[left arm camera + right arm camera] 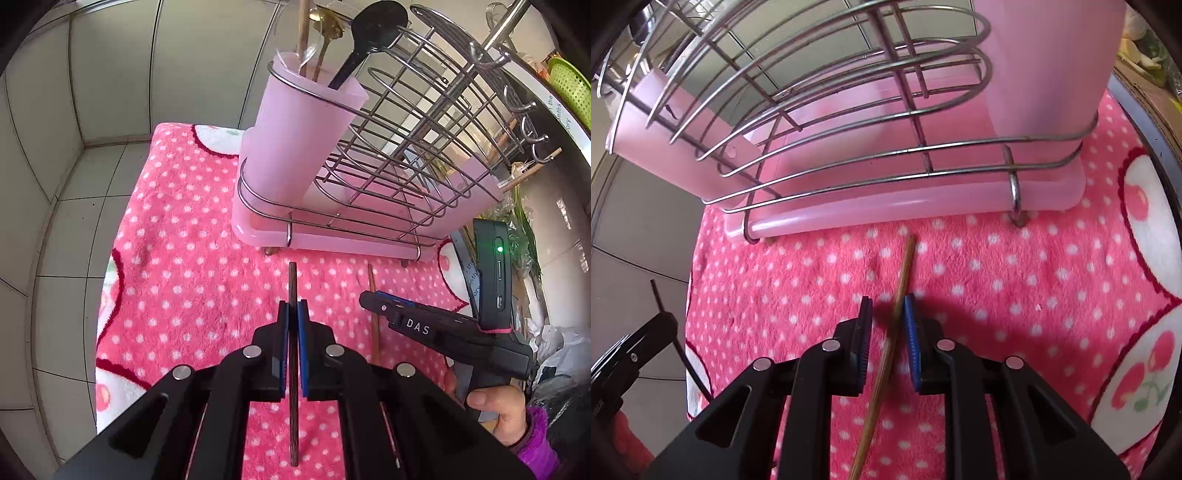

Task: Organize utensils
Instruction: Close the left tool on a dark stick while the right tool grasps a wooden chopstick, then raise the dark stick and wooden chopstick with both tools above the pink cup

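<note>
Dark chopstick (293, 369) is clamped between the closed pads of the left gripper (293, 314), above the pink dotted towel (177, 295).

Beside it, a light chopstick (897, 325) is seen lying on the towel between the parted jaws of the right gripper (888, 314); the blue pad (911, 332) is just beside it, and contact cannot be told, so nothing is grasped there. Further on, the wire rack (406, 147) with its pink tray (886, 218) is set on the towel. At the rack's left end a pink cup (295, 140) is held, in which a black spoon (369, 33) and other utensils are stood.
</note>
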`<state>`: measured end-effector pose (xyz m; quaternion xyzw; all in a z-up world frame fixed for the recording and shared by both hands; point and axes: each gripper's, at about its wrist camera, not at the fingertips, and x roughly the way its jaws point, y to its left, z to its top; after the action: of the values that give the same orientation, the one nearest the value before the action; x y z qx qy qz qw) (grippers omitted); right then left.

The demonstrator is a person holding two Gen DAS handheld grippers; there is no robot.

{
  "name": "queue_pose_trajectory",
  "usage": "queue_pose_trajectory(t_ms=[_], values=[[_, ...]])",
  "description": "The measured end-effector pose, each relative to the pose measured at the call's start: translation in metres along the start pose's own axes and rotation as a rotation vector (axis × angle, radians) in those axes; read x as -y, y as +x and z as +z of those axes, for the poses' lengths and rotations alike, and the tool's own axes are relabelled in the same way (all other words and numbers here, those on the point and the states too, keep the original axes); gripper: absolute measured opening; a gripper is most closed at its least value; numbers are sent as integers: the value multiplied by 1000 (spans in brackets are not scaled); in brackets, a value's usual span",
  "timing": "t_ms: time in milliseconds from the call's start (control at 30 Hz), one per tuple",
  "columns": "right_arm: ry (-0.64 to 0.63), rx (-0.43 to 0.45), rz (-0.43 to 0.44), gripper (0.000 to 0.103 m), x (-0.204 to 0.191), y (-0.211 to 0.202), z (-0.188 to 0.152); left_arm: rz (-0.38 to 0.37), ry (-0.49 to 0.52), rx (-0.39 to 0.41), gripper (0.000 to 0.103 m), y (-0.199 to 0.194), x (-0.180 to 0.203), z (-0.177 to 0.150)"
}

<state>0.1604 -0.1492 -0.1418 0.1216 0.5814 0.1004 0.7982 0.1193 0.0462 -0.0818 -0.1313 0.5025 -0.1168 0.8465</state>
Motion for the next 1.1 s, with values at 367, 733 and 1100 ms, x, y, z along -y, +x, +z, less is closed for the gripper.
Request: queue_pose_trajectory(t_ms=[367, 733, 1100], values=[[55, 30, 40, 7, 11, -7, -3, 6, 9, 33, 4, -11, 4, 2], [-73, 237, 157, 6, 8, -98, -38, 11, 1, 126, 4, -50, 11, 2], [-120, 469, 197, 6, 17, -178, -57, 17, 15, 279, 4, -97, 25, 7]])
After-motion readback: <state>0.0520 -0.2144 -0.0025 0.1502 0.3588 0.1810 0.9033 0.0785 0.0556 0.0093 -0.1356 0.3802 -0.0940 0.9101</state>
